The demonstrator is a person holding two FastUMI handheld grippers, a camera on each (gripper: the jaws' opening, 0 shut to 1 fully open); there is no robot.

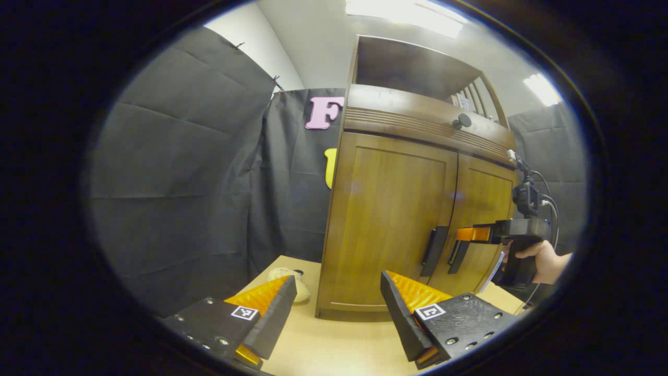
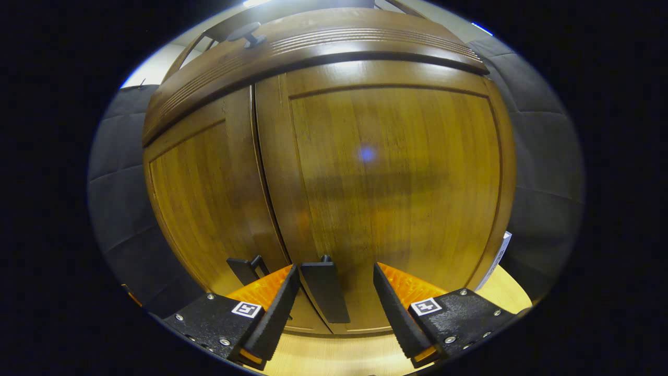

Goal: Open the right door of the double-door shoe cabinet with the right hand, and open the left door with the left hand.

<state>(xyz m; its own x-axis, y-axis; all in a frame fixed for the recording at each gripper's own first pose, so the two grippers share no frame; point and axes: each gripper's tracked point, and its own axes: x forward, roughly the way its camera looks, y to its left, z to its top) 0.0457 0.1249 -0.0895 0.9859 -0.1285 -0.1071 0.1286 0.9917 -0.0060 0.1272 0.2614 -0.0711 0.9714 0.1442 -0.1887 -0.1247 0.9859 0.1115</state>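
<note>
Black cloth walls the booth behind a light wooden counter (image 1: 323, 350), and on it stands the double-door shoe cabinet (image 1: 412, 209), both doors shut; we place everything else from that cabinet.

At its front, the right door handle (image 2: 324, 292) is a dark vertical bar just right of the centre seam, its long axis running up and down. In the right gripper view it stands between the spread fingers of our right gripper (image 2: 334, 308), nearer the left finger, and we cannot tell for sure whether that finger touches it yet. Nothing is pinched. The left gripper view shows the same gripper reaching level at that handle, held by a hand (image 1: 543, 258).

The left door handle (image 1: 434, 250), also upright, sits just left of the seam. Our left gripper (image 1: 336, 308) hangs well back from the cabinet's front, fingers spread and empty, with that handle ahead and up to the right.

So the right hand is clearly nearer; closing across the bar's narrow width should come first.
</note>
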